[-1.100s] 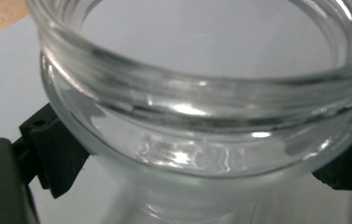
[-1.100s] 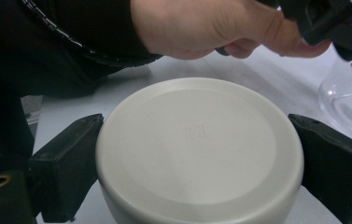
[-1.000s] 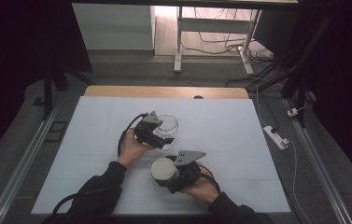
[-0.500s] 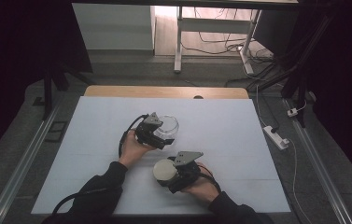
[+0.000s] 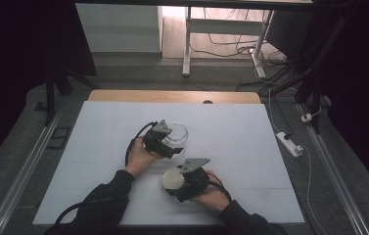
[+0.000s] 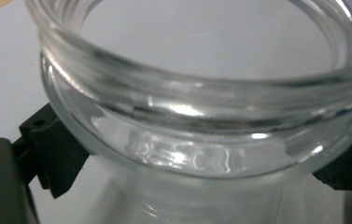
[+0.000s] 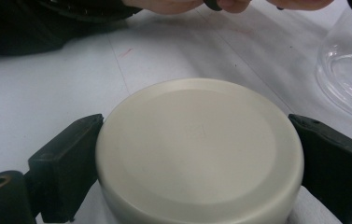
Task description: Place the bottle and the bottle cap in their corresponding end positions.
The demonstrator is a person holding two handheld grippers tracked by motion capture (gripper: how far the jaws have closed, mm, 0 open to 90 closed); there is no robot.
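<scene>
Right gripper [image 5: 179,183], nearest the person at about 6 o'clock on the white table [image 5: 250,147], has its two black jaws pressed against opposite sides of a round cream lid [image 5: 172,180]; in the right gripper view the lid [image 7: 199,149] sits flat-side up between the jaws, its rim touching both pads. Just beyond it, toward 11 o'clock, the left gripper [image 5: 170,147] is clamped on a clear glass jar [image 5: 177,133] that stands near the table's middle. In the left gripper view the jar [image 6: 201,107] is seen close up, its thick open mouth tipped toward the camera and a black jaw touching the glass on each side below the rim. Lid and jar are apart, the lid lying at the jar's 6 o'clock. At the far edge, 12 o'clock, a strip of bare wooden tabletop [image 5: 172,96] shows past the white surface.
</scene>
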